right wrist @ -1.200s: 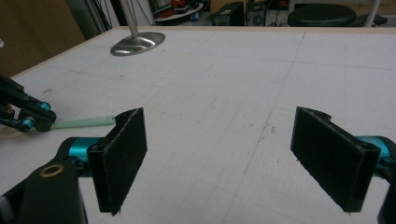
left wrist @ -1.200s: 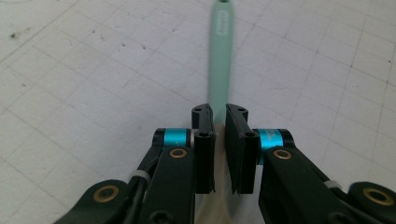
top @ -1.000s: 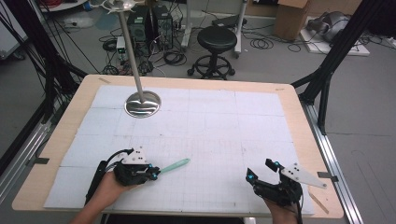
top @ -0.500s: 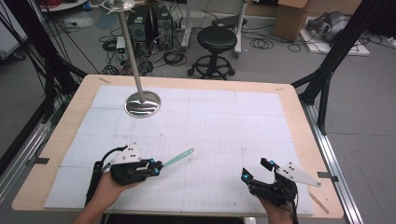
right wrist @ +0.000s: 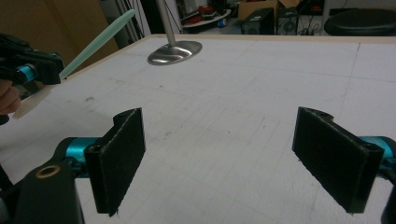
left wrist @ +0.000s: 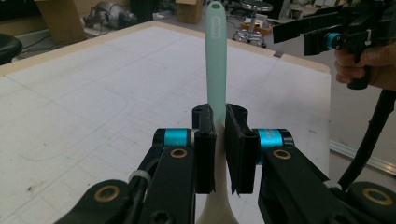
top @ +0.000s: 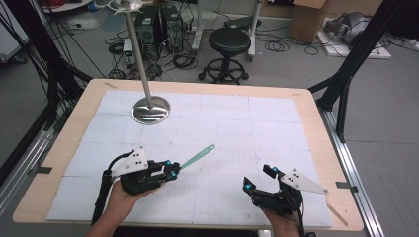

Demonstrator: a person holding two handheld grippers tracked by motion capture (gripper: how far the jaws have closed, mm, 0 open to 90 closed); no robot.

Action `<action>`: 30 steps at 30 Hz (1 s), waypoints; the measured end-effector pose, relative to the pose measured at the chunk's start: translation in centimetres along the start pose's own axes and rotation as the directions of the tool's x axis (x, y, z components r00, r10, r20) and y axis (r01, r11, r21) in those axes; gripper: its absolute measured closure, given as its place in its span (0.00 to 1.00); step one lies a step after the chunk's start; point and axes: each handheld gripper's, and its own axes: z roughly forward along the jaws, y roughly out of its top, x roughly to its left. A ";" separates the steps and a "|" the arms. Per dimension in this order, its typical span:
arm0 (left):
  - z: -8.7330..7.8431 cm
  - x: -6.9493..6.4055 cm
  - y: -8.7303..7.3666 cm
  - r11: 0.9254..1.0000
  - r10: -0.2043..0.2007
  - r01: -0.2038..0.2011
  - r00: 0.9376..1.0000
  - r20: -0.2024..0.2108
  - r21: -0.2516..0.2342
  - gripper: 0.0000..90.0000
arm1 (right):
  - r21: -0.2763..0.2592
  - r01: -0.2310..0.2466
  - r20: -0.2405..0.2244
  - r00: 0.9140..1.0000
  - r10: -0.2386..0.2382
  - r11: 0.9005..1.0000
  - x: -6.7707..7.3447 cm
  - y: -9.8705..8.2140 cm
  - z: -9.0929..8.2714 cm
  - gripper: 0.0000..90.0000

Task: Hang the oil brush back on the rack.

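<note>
- My left gripper [top: 174, 170] sits near the front left corner of the table [top: 69, 148], jaws clenched on a mint-green brush [top: 197, 156].
- Brush: the grip is low on the handle; the long green handle sticks out past the jaws, angled up and toward the middle of the table, clear of the surface in the high view.
- In the left gripper view the handle [left wrist: 216, 56] rises straight between the two black pads, with a slot near its tip; a whitish part of the brush widens out below the jaws at the bottom edge.
- In the right gripper view the whitish bristle end shows below my left hand, and the green handle [right wrist: 95, 44] slants up from it.
- My right gripper [top: 258, 178] is near the front right corner, jaws spread wide and released, nothing between them.
- In the right gripper view the two pads stand far apart over bare white gridded sheet [right wrist: 243, 93].
- Both grippers are well apart, left and right of the front edge; my hands come in from the front edge.
- A round metal base [top: 150, 109] with an upright pole stands on the sheet near the back left corner, well apart from both grippers.
- White gridded sheet covers most of the wooden top, leaving a bare wood border.
</note>
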 end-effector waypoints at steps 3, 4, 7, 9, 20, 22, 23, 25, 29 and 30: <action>0.2 -0.3 0.1 1.000 0.005 -0.005 1.000 0.002 -0.005 0.91 | -0.009 -0.009 -0.018 1.000 0.009 1.000 0.0 0.2 0.0 0.20; 0.2 -0.3 0.1 1.000 0.005 -0.005 1.000 0.002 -0.005 0.91 | -0.006 -0.009 -0.026 1.000 0.009 1.000 0.1 0.4 0.0 0.22; 0.5 -0.6 0.2 1.000 0.016 -0.016 1.000 0.000 -0.004 0.91 | -0.010 0.001 -0.043 0.999 -0.001 1.000 0.5 0.8 0.3 0.24; 0.6 -0.8 0.3 1.000 0.021 -0.021 1.000 -0.002 -0.006 0.91 | -0.015 0.010 -0.054 0.998 -0.010 1.000 0.9 1.1 0.5 0.26; 1.3 -1.5 0.4 0.999 0.034 -0.034 0.999 0.004 -0.013 0.91 | -0.017 0.032 -0.113 0.993 -0.033 0.999 2.7 3.0 1.9 0.36; 1.4 -1.7 0.4 0.999 0.034 -0.034 0.999 0.008 -0.014 0.91 | -0.017 0.023 -0.126 0.992 -0.025 1.000 3.1 3.3 2.5 0.34; 1.4 -1.7 0.4 0.999 0.039 -0.039 0.999 0.010 -0.014 0.91 | -0.018 0.023 -0.132 0.991 -0.025 1.000 3.3 3.4 2.8 0.33; 1.5 -1.8 0.4 0.999 0.029 -0.028 0.999 0.019 -0.026 0.91 | -0.009 0.011 -0.149 0.989 -0.013 1.000 3.7 3.5 3.3 0.33; 1.5 -2.0 0.5 0.999 0.033 -0.032 0.999 0.020 -0.032 0.91 | 0.001 0.012 -0.184 0.983 -0.012 1.000 4.6 3.7 4.5 0.34; 1.5 -2.0 0.5 0.999 0.039 -0.038 0.999 0.020 -0.025 0.91 | 0.003 0.015 -0.190 0.982 -0.014 1.000 4.7 3.8 4.7 0.34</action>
